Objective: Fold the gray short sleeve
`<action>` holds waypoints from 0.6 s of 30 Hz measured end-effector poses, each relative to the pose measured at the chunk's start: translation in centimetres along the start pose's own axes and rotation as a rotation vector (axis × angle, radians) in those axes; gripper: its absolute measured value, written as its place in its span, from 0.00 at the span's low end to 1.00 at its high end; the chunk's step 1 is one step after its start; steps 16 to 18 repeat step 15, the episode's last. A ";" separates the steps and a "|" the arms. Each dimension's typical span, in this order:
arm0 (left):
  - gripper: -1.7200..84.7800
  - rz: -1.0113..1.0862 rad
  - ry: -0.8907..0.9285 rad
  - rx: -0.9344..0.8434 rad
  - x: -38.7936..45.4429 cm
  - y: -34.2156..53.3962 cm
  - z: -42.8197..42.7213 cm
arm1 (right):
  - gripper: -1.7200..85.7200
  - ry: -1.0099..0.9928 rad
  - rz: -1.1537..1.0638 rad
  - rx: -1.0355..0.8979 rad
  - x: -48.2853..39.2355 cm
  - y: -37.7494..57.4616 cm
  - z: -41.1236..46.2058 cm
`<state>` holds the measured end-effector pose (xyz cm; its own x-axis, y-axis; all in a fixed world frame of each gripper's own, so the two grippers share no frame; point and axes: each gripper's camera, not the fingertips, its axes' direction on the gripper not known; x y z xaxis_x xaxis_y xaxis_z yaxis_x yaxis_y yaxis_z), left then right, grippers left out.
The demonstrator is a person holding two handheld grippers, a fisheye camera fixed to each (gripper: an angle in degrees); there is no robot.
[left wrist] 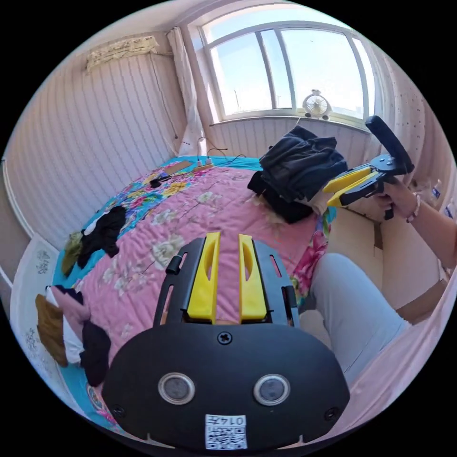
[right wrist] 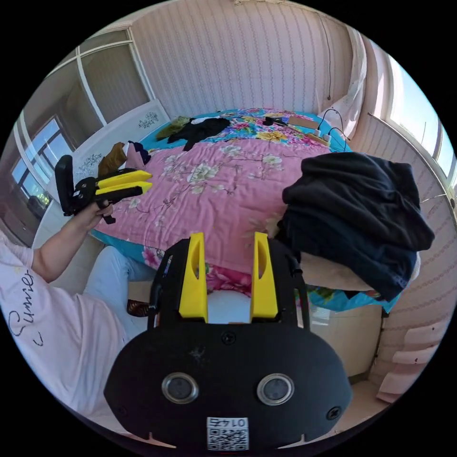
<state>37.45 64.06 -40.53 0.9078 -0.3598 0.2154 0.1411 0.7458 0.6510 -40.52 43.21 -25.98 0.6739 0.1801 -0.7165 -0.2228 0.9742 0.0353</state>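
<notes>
One gray shirt: cannot tell which it is; it may be in the dark pile.
Pile: sits on the near corner of the pink bed.
Right gripper: in the air just beside the pile, jaws wide apart, holding nothing.
Left gripper: in the air over the bed's edge, jaws a little apart, holding nothing.
More clothes: far side of the bed.

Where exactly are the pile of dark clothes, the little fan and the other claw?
pile of dark clothes [right wrist: 354,209], right gripper view, middle of the heap.
fan [left wrist: 316,104], left gripper view, its round grille.
right claw [left wrist: 345,186], left gripper view, between its yellow tips.
</notes>
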 end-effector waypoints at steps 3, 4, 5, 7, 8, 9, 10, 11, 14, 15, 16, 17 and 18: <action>0.11 -0.168 -0.128 -0.134 -5.5 9.3 -4.4 | 0.17 -0.063 0.005 -0.048 -5.2 1.5 5.6; 0.12 -0.273 -0.125 -0.192 -8.1 12.9 -6.3 | 0.17 -0.074 0.005 -0.064 -6.2 1.7 6.7; 0.12 -0.328 -0.122 -0.214 -9.4 14.6 -7.3 | 0.17 -0.110 -0.013 -0.105 -8.3 1.7 8.9; 0.13 -0.517 -0.159 -0.231 -14.1 20.6 -12.3 | 0.17 -0.163 -0.070 -0.160 -11.7 1.1 11.9; 0.13 -0.552 -0.180 -0.228 -15.1 21.8 -13.5 | 0.17 -0.178 -0.128 -0.191 -14.2 0.3 13.6; 0.13 -0.615 -0.228 -0.222 -17.2 24.2 -15.9 | 0.17 -0.179 -0.196 -0.212 -16.7 -0.7 15.3; 0.13 -0.675 -0.269 -0.220 -19.3 26.4 -18.1 | 0.17 -0.179 -0.233 -0.218 -18.0 -1.4 16.1; 0.14 -0.703 -0.287 -0.221 -20.3 27.4 -19.2 | 0.18 -0.186 -0.307 -0.226 -20.6 -2.7 17.8; 0.15 -0.836 -0.361 -0.203 -25.5 31.8 -24.2 | 0.18 -0.236 -0.509 -0.251 -27.7 -6.7 22.3; 0.15 -0.867 -0.387 -0.195 -27.3 33.3 -25.8 | 0.18 -0.246 -0.594 -0.266 -30.7 -8.3 24.1; 0.15 -0.867 -0.387 -0.195 -27.3 33.3 -25.8 | 0.18 -0.246 -0.594 -0.266 -30.7 -8.3 24.1; 0.15 -0.867 -0.387 -0.195 -27.3 33.3 -25.8 | 0.18 -0.246 -0.594 -0.266 -30.7 -8.3 24.1; 0.15 -0.867 -0.387 -0.195 -27.3 33.3 -25.8 | 0.18 -0.246 -0.594 -0.266 -30.7 -8.3 24.1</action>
